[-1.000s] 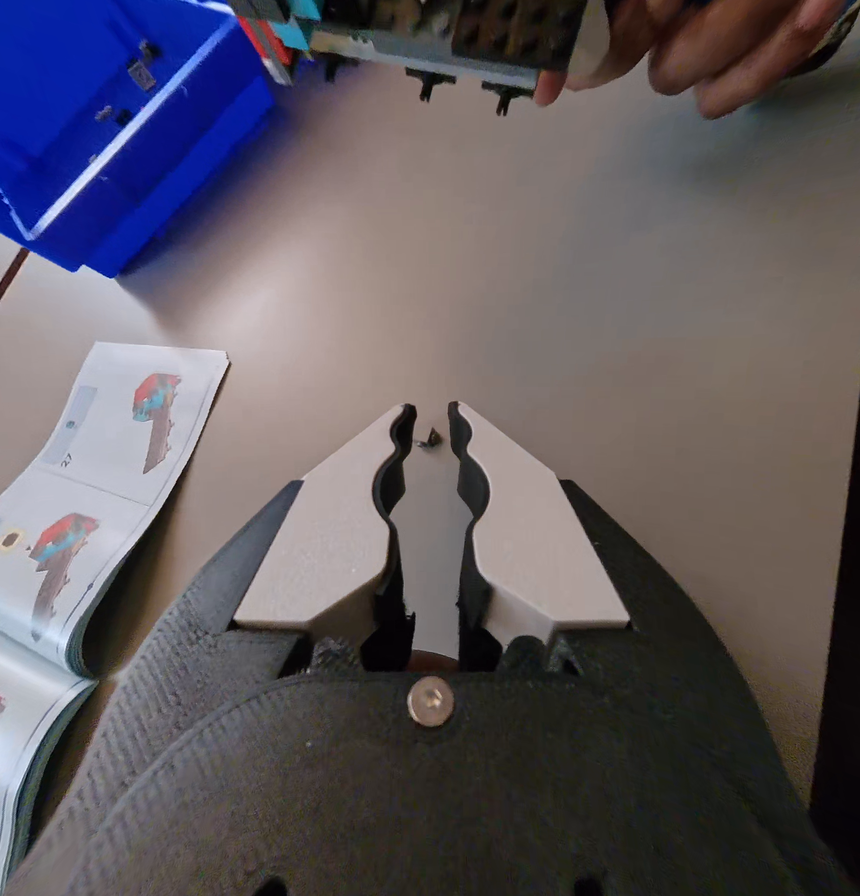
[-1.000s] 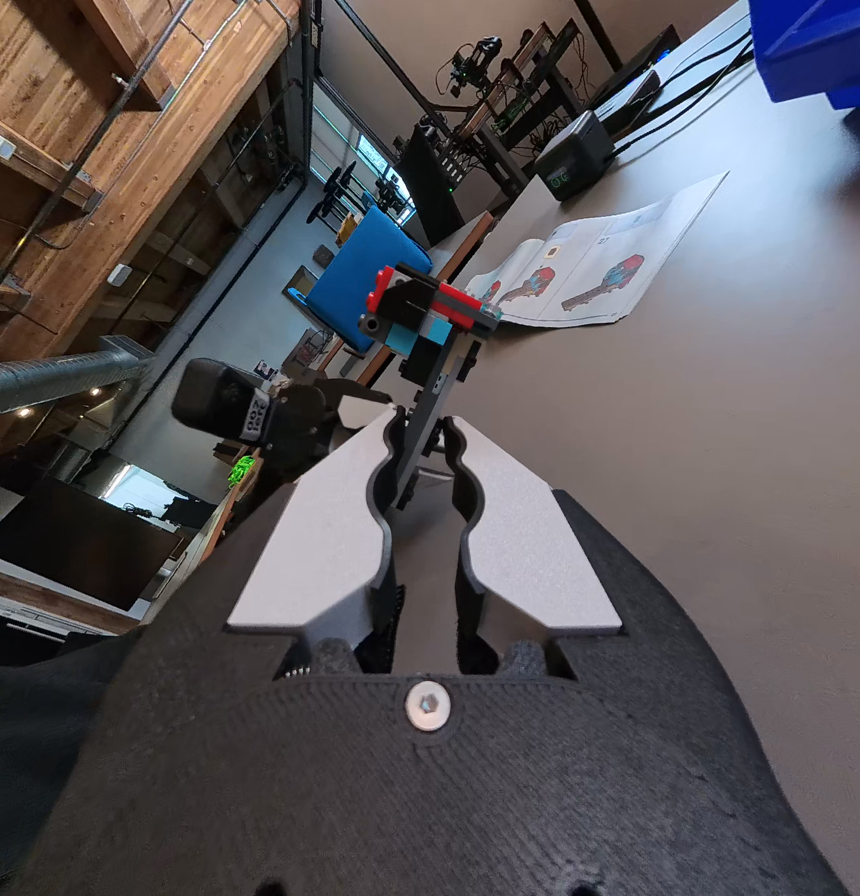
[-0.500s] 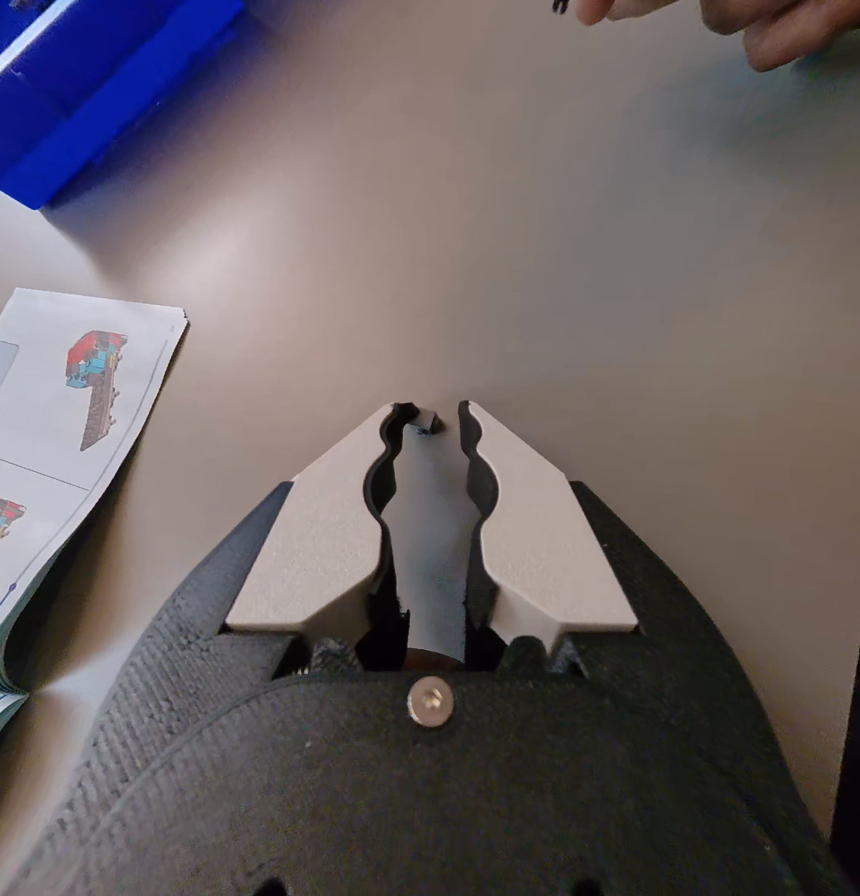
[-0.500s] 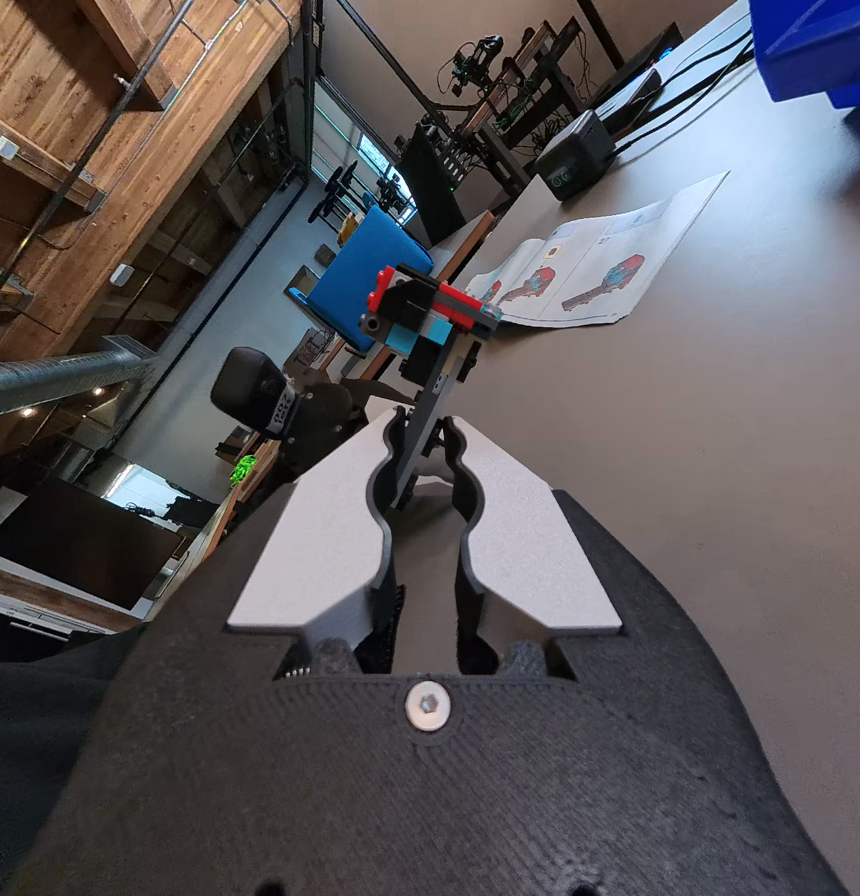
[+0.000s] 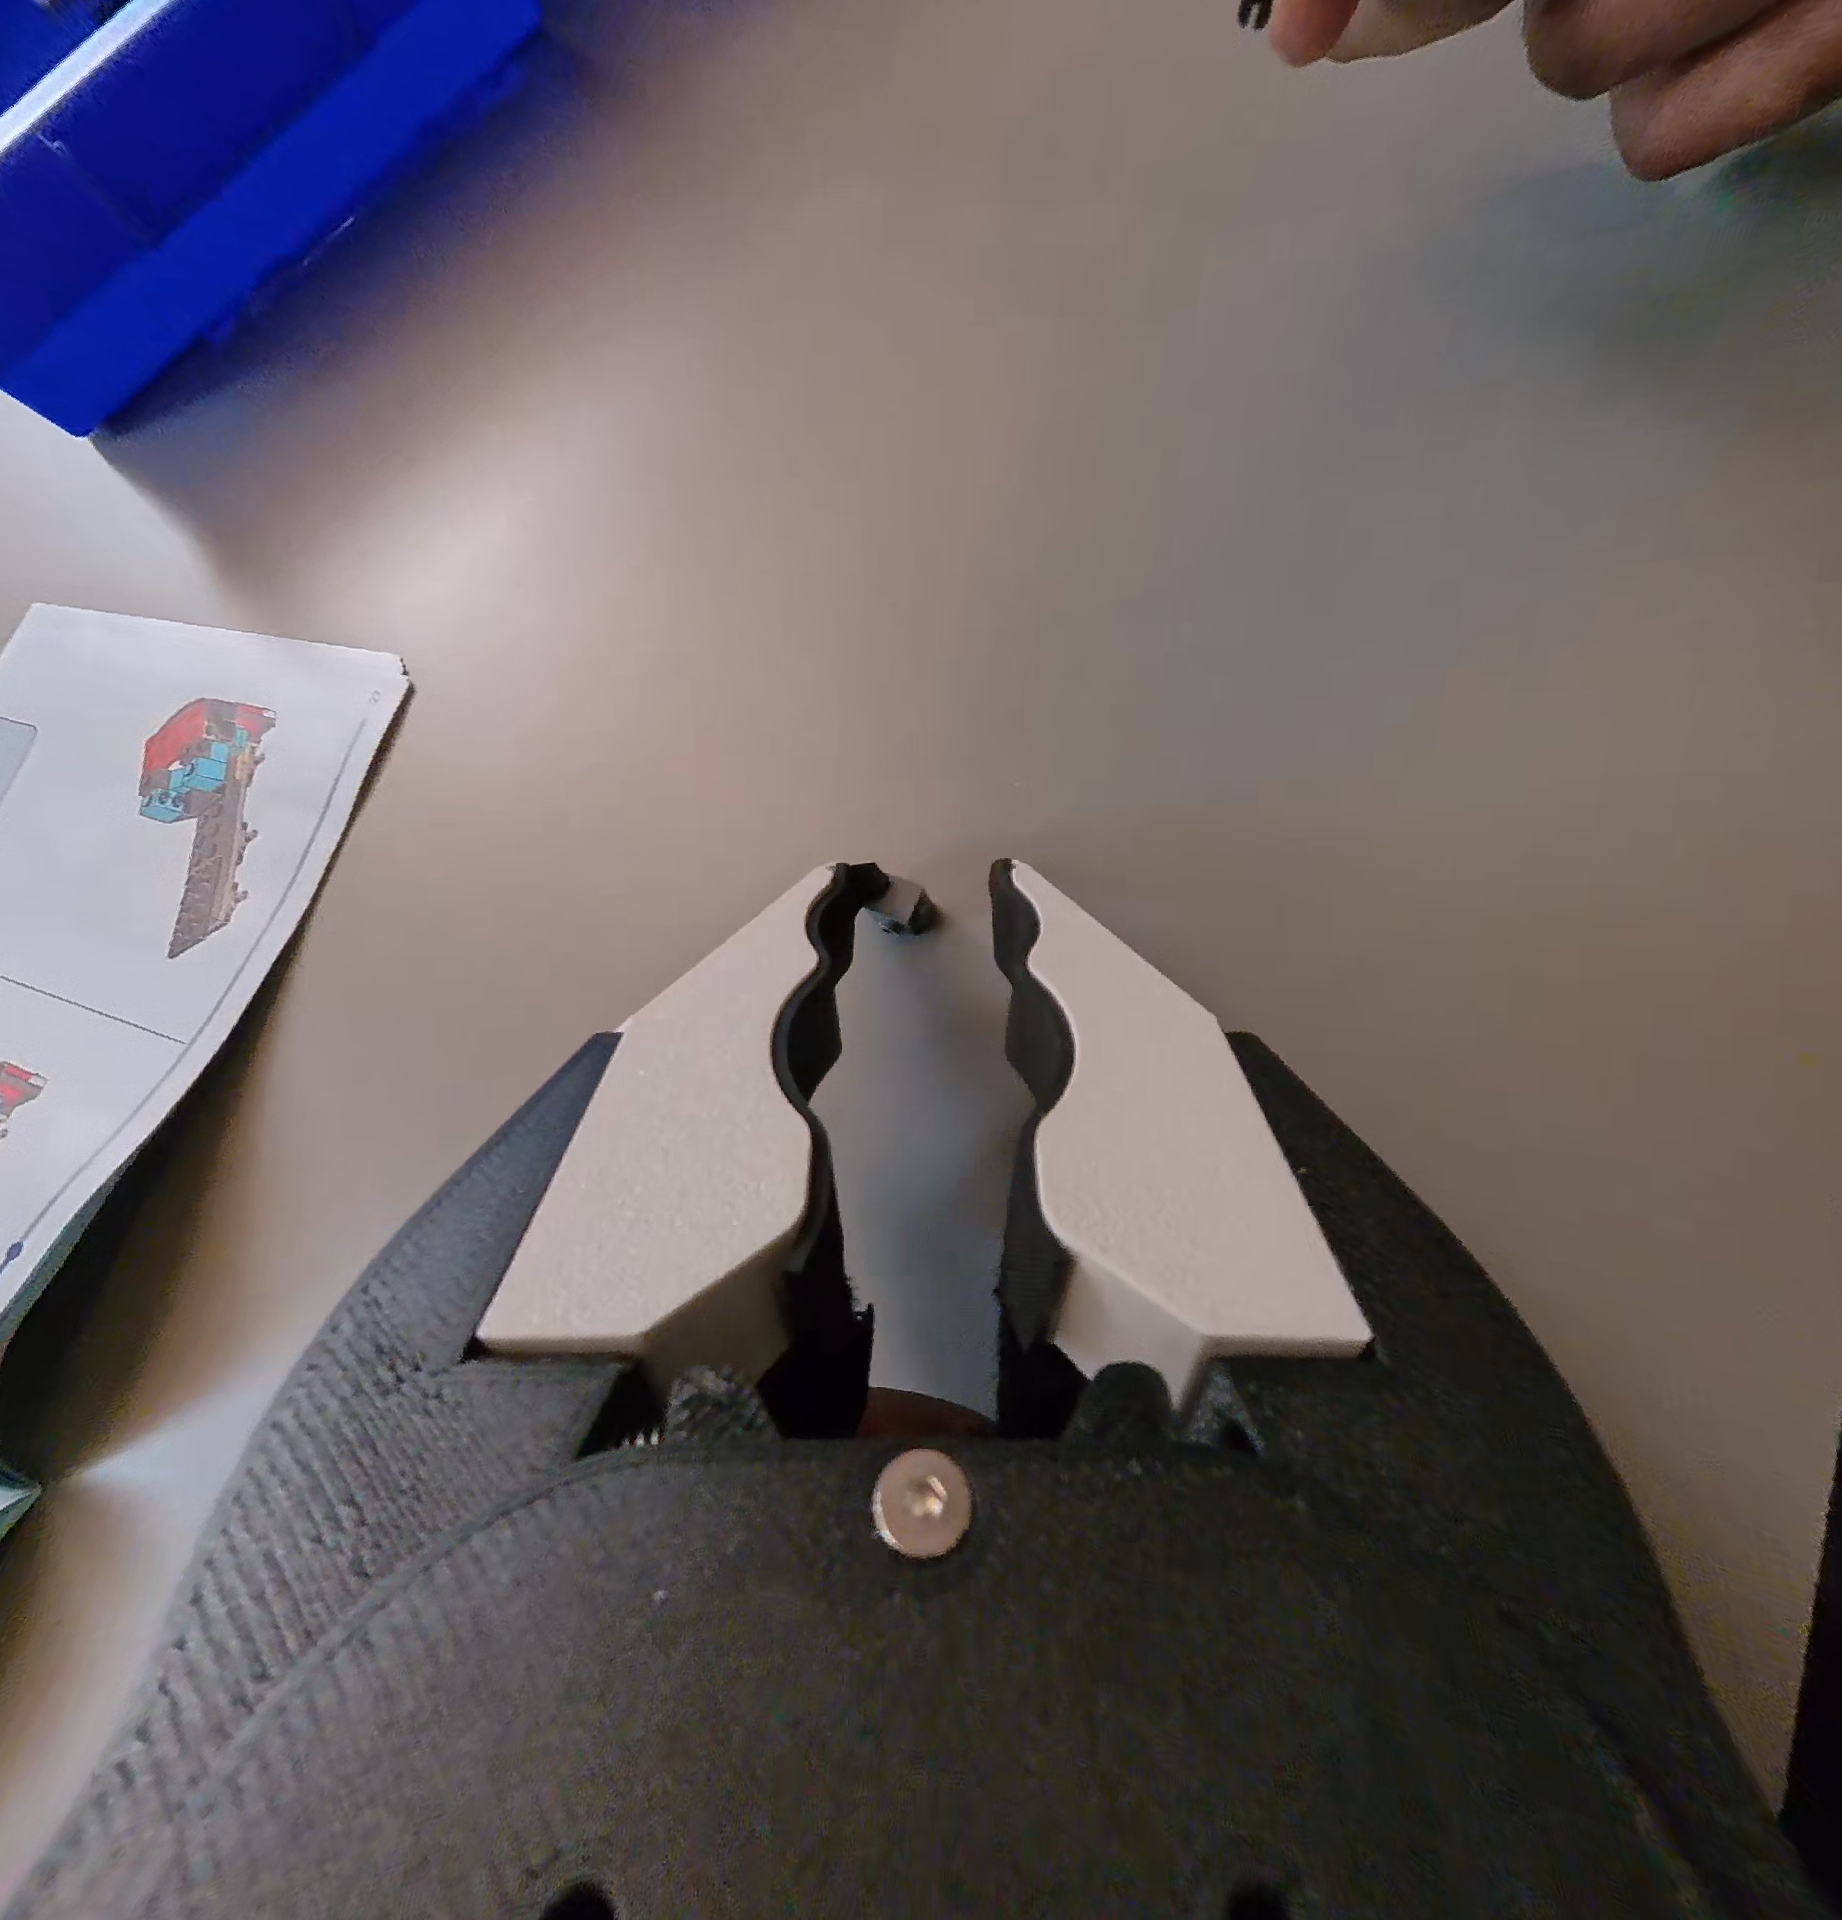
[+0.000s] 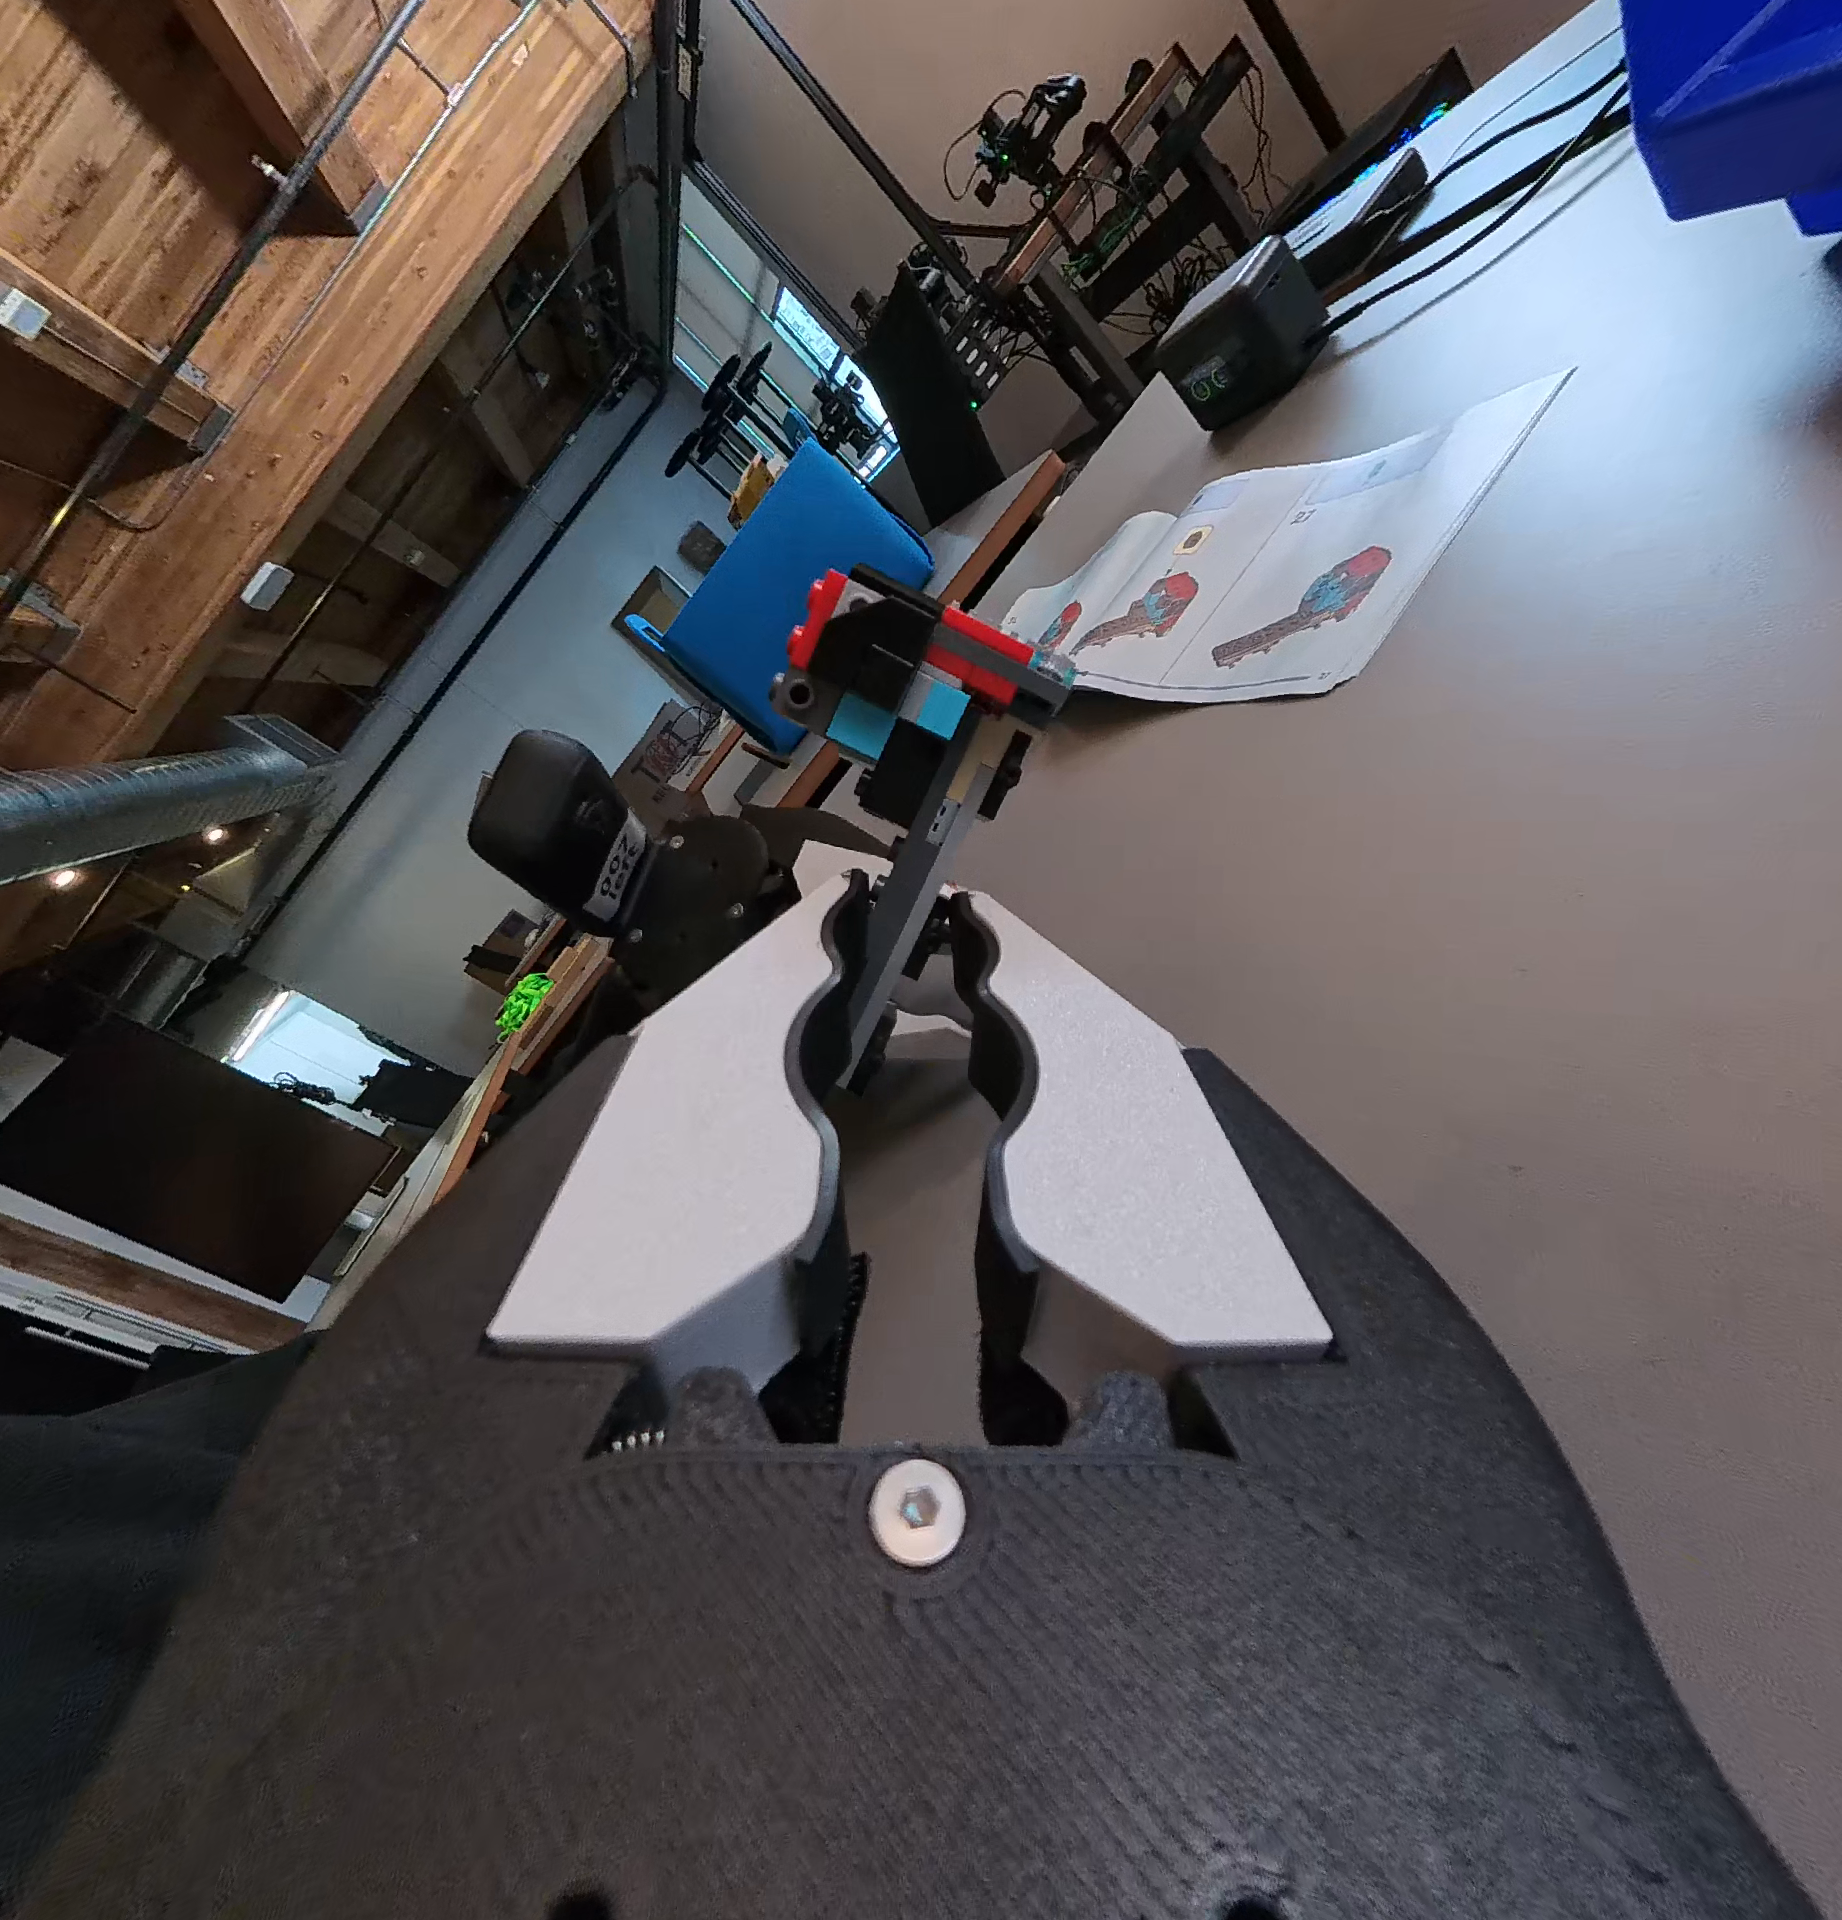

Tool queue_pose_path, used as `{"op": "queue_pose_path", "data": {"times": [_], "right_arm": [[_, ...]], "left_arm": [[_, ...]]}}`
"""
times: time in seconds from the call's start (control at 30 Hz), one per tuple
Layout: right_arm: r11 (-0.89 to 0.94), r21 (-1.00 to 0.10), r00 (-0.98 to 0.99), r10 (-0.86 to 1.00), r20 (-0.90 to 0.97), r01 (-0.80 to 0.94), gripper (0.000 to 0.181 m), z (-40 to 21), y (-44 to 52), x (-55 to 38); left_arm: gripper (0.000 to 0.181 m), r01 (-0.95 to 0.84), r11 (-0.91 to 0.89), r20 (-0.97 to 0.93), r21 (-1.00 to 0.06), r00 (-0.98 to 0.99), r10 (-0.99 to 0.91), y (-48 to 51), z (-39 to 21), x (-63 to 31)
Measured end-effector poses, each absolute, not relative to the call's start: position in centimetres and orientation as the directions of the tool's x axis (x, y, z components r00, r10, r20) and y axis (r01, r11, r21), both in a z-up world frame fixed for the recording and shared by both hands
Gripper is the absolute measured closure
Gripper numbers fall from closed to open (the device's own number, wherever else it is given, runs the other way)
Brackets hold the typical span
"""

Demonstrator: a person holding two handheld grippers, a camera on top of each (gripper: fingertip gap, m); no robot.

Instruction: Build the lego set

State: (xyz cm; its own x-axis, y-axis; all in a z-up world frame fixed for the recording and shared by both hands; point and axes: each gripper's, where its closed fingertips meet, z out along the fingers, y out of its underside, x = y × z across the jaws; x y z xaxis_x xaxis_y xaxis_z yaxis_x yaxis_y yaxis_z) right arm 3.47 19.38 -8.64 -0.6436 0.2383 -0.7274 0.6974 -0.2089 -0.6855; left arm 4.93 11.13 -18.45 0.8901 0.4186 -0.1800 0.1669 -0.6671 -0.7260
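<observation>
My left gripper hovers low over the grey table with its jaws apart. A tiny dark lego piece sits just inside the left fingertip, clear of the right one; I cannot tell if it rests on the table. My right gripper is shut on the long grey plate of the partly built lego model, which has red, black and teal bricks at its far end and is held above the table. The left gripper's body and camera show behind the model.
An open instruction booklet lies at the left; it also shows in the right wrist view. A blue bin stands at the far left. A person's hand is at the top right. A black box with cables sits beyond the booklet. My hands' fingertips stand some 12 cm from each other.
My left gripper's jaws have opened wider, and the tiny piece now sits by the left fingertip only. The left view has shifted, and the model has left its top edge. The right gripper holds steady.
</observation>
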Motion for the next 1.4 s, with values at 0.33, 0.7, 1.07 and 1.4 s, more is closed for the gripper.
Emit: {"op": "queue_pose_path", "data": {"times": [0.33,0.7,1.07,1.4], "right_arm": [[-0.206,-0.685,-0.644,0.235,-0.728,0.699,0.167,-8.7,19.3,3.6],[-0.205,-0.683,-0.644,0.231,-0.730,0.701,0.167,-8.7,19.2,3.6],[-0.205,-0.679,-0.639,0.229,-0.734,0.705,0.167,-8.8,19.2,3.5],[-0.207,-0.673,-0.635,0.224,-0.740,0.710,0.167,-8.8,19.3,3.4]], "left_arm": [[0.149,0.165,-0.669,-0.191,-0.725,0.884,0.426,11.1,-18.5,4.7],[0.142,0.210,-0.649,-0.178,-0.731,0.860,0.479,10.8,-18.4,3.9],[0.145,0.226,-0.654,-0.258,-0.722,0.789,0.557,9.8,-17.1,3.0],[0.157,0.205,-0.740,-0.352,-0.641,0.778,0.520,10.2,-18.1,2.8]]}}
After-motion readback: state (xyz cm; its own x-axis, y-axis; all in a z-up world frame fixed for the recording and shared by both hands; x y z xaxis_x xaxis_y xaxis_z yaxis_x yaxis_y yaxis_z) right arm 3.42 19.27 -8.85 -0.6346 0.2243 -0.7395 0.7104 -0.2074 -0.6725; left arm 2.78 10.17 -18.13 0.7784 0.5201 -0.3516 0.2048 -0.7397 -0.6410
